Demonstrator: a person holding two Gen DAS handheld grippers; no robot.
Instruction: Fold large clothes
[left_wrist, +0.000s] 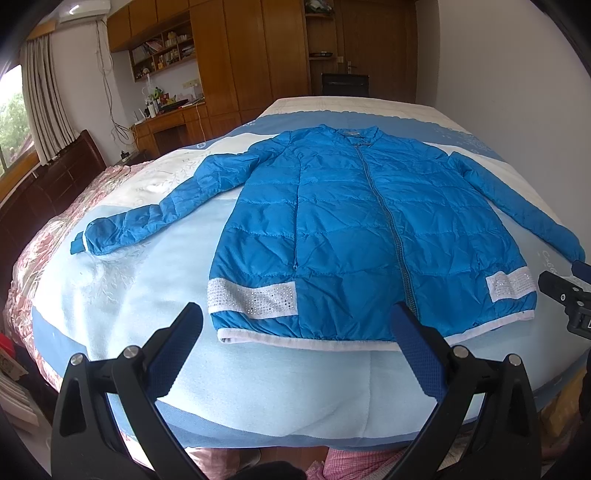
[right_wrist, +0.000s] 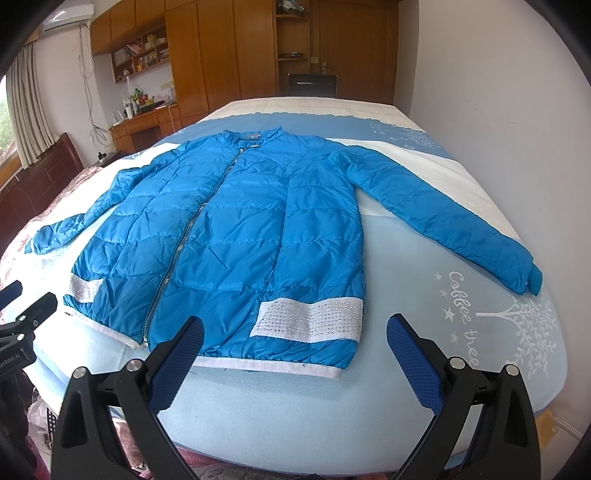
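While flat, blue jacket (left_wrist: 354, 236), collar far, hem near

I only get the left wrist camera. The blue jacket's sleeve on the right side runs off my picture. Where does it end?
Observer: The right sleeve ends in a blue cuff lying flat on the bed, spread away from the jacket's body.
Operator: Is anything next to the cuff?
Observer: Yes, white writing starting "Coffee" and a tree drawing are printed on the cover just below it.
Operator: Is the right tool holding something?
Observer: No, the right tool is open and empty, pointing at the white hem.
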